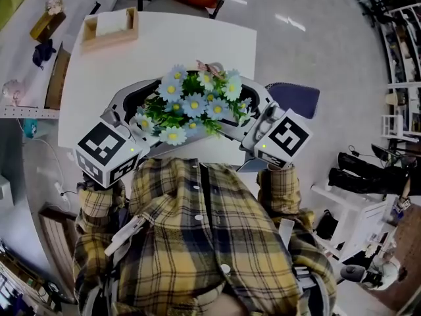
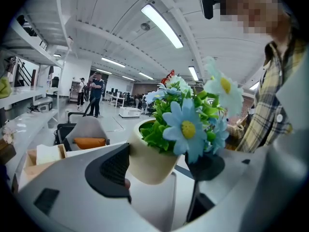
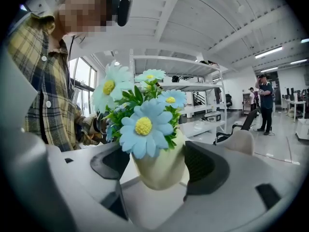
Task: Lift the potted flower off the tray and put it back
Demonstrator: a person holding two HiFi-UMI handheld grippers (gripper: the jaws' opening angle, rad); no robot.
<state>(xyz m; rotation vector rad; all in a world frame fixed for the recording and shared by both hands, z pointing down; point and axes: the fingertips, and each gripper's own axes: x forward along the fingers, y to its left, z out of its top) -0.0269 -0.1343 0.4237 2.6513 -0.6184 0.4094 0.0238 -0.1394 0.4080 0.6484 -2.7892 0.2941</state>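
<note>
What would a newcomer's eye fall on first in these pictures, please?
The potted flower, blue daisies in a cream pot, sits dead centre, clasped between the left tongs and the right tongs just before the person's plaid shirt. A wooden tray stands at the white table's far-left corner.

Legible text, labels, brands, numbers: none in view. Marker cubes (image 1: 105,153): black-and-white square patterns only, no lettering.

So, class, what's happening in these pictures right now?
A person holds the potted flower by its cream pot, the left tool and the right tool both shut on it. It hangs in the air close to the person's chest, above the white table, away from the wooden tray at the far corner.
</note>
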